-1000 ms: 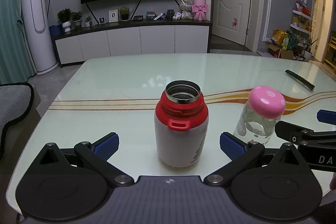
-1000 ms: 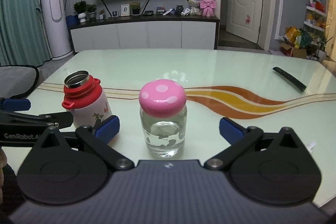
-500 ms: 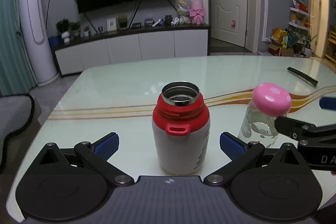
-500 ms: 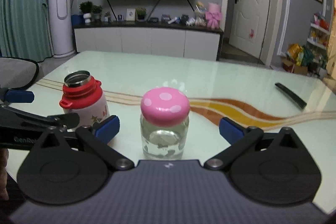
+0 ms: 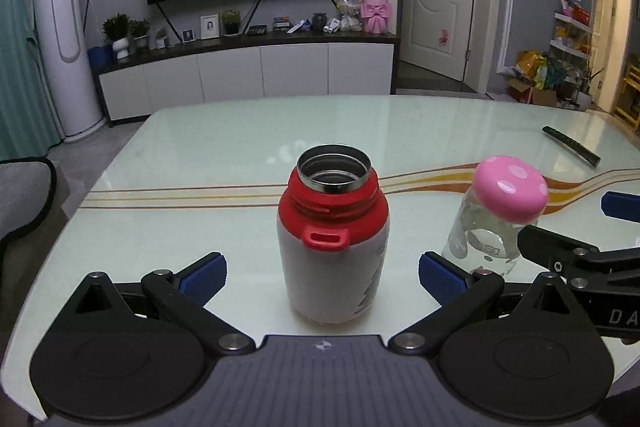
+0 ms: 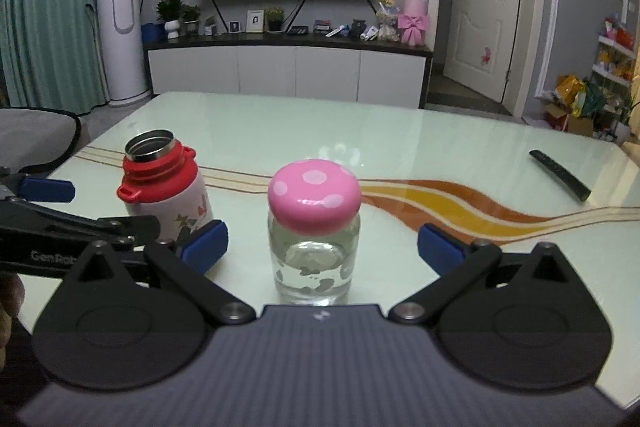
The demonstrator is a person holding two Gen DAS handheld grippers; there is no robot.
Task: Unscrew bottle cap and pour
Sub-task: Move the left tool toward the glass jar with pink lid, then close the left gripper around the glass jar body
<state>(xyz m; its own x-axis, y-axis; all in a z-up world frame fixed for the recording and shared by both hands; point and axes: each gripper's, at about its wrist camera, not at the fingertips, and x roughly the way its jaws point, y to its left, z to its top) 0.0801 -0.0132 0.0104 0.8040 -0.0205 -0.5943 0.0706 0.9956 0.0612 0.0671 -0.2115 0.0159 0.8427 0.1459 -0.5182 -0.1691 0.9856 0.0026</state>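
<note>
A white flask (image 5: 332, 259) with a red shoulder and an uncapped steel mouth stands upright on the glass table, between the wide-apart blue pads of my open left gripper (image 5: 322, 275). To its right stands a clear glass bottle (image 6: 314, 259) holding some liquid, closed with a pink white-dotted cap (image 6: 314, 195). My open right gripper (image 6: 322, 247) has that bottle centred between its pads without touching it. In the left wrist view the bottle (image 5: 480, 239) and its cap (image 5: 512, 191) appear right of the flask; the right wrist view shows the flask (image 6: 164, 187) at left.
A black remote control (image 6: 560, 175) lies at the far right of the pale green table (image 6: 400, 135), which has an orange wavy stripe. The table's left edge drops beside a grey sofa (image 5: 20, 195). A TV cabinet stands beyond the far edge.
Both cameras have tilted up and edged slightly closer to their containers. The flask and the bottle have stayed put, and both grippers remain open.
</note>
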